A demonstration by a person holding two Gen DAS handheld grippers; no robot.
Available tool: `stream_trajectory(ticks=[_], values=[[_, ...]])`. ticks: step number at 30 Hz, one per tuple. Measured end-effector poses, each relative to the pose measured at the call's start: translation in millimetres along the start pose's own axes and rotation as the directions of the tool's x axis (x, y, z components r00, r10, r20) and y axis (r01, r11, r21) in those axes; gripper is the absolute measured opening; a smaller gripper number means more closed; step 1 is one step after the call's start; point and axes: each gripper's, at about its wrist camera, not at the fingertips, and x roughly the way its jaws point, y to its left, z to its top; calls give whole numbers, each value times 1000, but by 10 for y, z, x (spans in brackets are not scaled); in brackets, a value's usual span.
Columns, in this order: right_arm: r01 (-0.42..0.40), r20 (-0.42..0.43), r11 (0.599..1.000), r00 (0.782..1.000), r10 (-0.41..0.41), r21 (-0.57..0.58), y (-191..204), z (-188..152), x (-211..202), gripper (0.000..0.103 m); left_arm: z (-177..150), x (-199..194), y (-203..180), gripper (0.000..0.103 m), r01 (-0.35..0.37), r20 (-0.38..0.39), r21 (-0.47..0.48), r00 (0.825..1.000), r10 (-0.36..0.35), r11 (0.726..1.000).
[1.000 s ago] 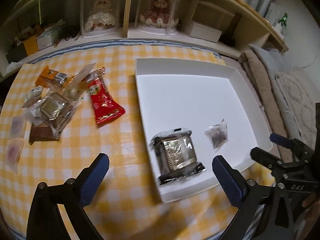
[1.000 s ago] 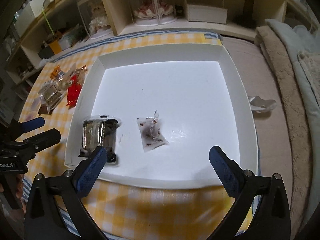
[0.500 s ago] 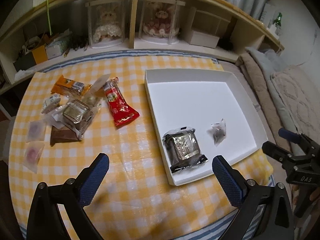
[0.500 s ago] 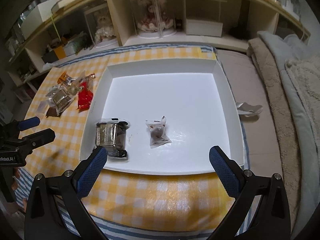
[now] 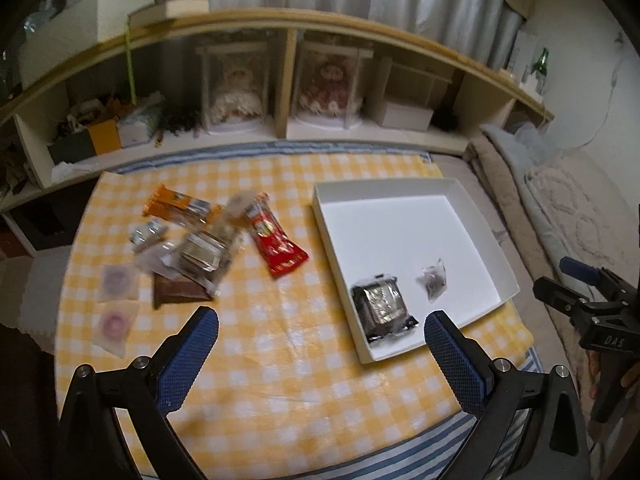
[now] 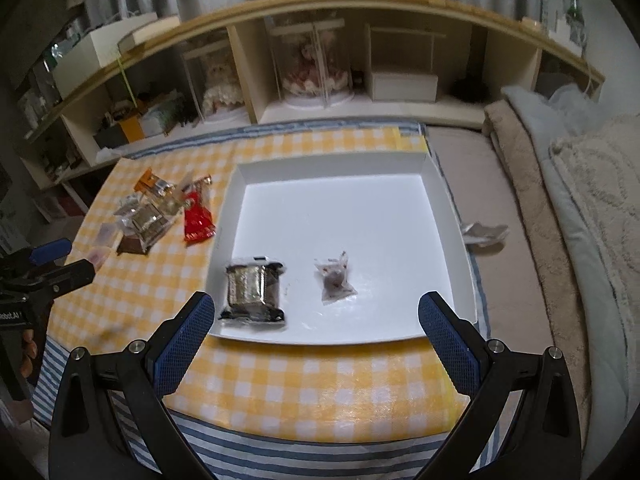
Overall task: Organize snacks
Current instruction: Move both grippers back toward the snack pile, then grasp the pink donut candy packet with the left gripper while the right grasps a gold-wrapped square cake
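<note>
We hold both grippers spread and empty above the checked table (image 5: 304, 360), between placements: ahead of the right gripper (image 6: 312, 322), the white tray (image 6: 448, 216) holds a foil-wrapped pack (image 6: 253, 290) just beyond its left finger and a small clear sachet (image 6: 335, 278) between the jaws, while the unsorted snack pile (image 5: 200, 248) and red packet (image 5: 276, 242) lie ahead and left of the left gripper (image 5: 320, 338). We judge the next move to call for lowering the left gripper onto a pile item, closing, and carrying it into the tray. Snack labels are too blurred to read; only "DAS" shows on the right gripper body.
</note>
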Motion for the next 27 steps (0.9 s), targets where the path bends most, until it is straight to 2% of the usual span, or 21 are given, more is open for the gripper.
stream_trajectory(ticks=[5, 13, 20, 24, 27], values=[[-21, 61, 1000, 998, 22, -10, 209, 75, -175, 103, -79, -376, 276, 103, -16, 58, -13, 998, 16, 1000], [-54, 128, 997, 990, 61, -54, 730, 212, -226, 103, -268, -829, 801, 103, -106, 141, -57, 983, 113, 993], [-101, 123, 989, 986, 114, -106, 1265, 294, -29, 103, -474, -843, 1321, 103, -138, 145, -155, 976, 160, 978], [-142, 119, 983, 981, 156, -120, 1540, 340, 155, 103, -539, -789, 1603, 103, -205, 132, -199, 963, 234, 958], [-180, 107, 978, 976, 191, -102, 1719, 380, 337, 103, -543, -652, 1743, 103, -231, 99, -215, 961, 257, 949]])
